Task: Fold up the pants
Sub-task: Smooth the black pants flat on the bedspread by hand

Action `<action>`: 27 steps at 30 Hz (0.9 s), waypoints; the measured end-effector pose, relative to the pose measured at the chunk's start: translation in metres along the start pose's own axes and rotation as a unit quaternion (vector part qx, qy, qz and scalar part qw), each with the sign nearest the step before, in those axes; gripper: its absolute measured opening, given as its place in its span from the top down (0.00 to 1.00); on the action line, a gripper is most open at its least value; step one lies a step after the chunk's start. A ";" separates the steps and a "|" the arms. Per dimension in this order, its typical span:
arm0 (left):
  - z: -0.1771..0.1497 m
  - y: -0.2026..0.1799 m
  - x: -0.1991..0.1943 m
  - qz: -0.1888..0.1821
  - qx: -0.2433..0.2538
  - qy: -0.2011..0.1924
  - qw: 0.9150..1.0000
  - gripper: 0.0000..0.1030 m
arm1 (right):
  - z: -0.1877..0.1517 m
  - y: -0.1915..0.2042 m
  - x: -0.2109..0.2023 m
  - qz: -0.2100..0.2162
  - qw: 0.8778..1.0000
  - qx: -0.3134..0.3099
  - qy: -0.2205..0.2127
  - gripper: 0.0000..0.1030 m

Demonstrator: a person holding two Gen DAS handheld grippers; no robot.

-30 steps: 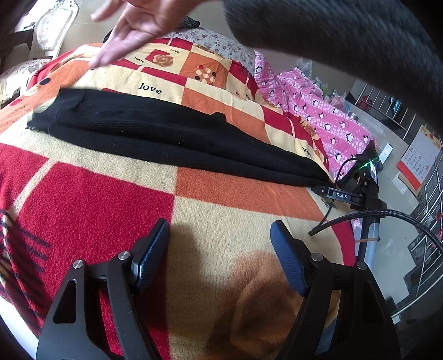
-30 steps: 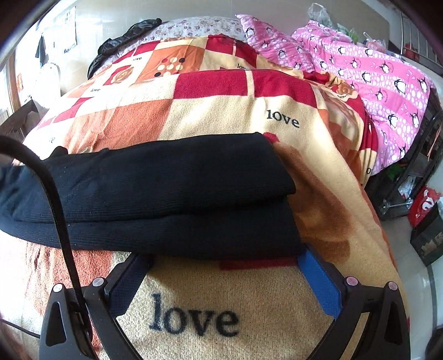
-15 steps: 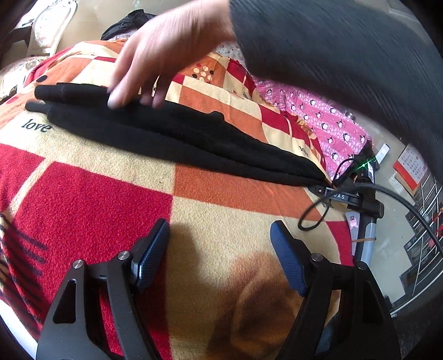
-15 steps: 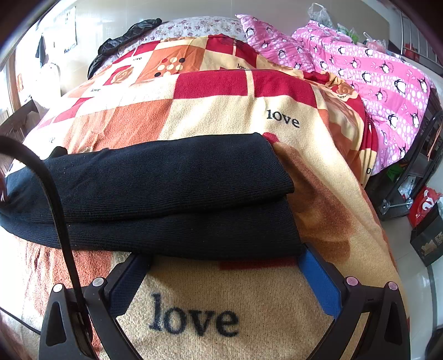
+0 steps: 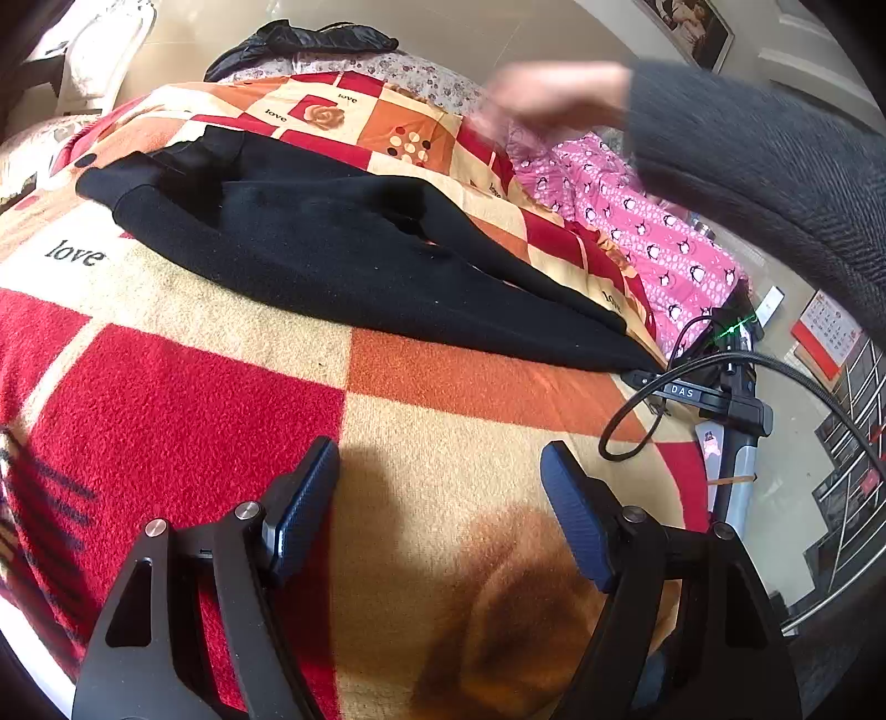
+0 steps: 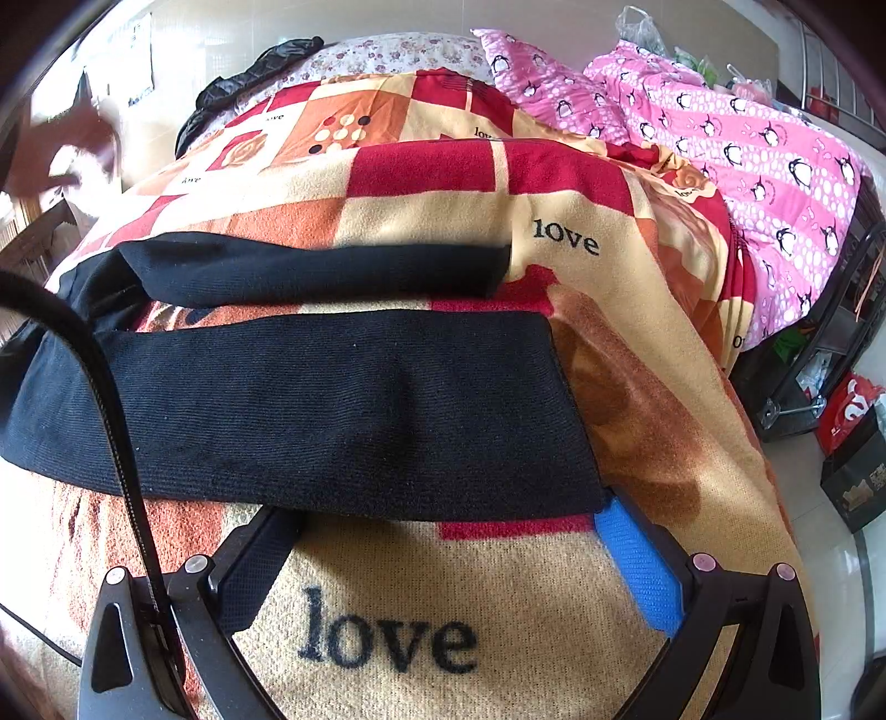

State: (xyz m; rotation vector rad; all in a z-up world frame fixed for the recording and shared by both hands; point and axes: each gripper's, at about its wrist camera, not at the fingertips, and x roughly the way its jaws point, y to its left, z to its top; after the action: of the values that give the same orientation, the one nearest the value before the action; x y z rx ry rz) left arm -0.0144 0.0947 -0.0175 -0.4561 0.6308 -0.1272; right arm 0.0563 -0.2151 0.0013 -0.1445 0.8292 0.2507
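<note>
Black pants [image 5: 332,243] lie stretched across the checked blanket [image 5: 221,410]. In the right wrist view the two legs [image 6: 332,410] now lie apart, the far leg [image 6: 310,271] separated by a strip of blanket. My left gripper [image 5: 440,487] is open and empty over the blanket, short of the pants. My right gripper [image 6: 448,531] is open, its fingertips at the near leg's cuff edge, which covers them. The right gripper's body [image 5: 709,399] lies at the pants' leg end in the left wrist view. A bare hand [image 5: 554,99] is blurred above the bed.
A pink penguin quilt [image 6: 747,144] lies along the bed's right side. A dark jacket [image 5: 299,41] lies at the head of the bed. A cable [image 6: 111,387] crosses the right view. The bed edge drops to the floor with bags [image 6: 853,421] on the right.
The bare hand pulled the top pant leg away from the other, then lifted off toward the right. The legs now lie spread apart. Both grippers stayed in place and open.
</note>
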 end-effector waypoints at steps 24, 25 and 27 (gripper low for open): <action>0.001 -0.006 0.005 0.006 0.005 0.002 1.000 0.26 | 0.000 0.000 0.001 0.000 1.000 0.000 0.000 0.00; 0.001 -0.005 0.005 0.005 0.004 0.002 1.000 0.26 | 0.000 0.001 0.001 0.000 1.000 0.000 0.000 0.00; 0.001 -0.005 0.004 0.005 0.004 0.002 1.000 0.26 | 0.000 0.000 0.001 0.000 1.000 0.000 0.000 0.00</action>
State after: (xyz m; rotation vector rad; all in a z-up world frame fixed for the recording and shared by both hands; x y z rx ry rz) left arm -0.0104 0.0894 -0.0171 -0.4442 0.6369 -0.1213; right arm 0.0571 -0.2144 0.0008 -0.1452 0.8296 0.2505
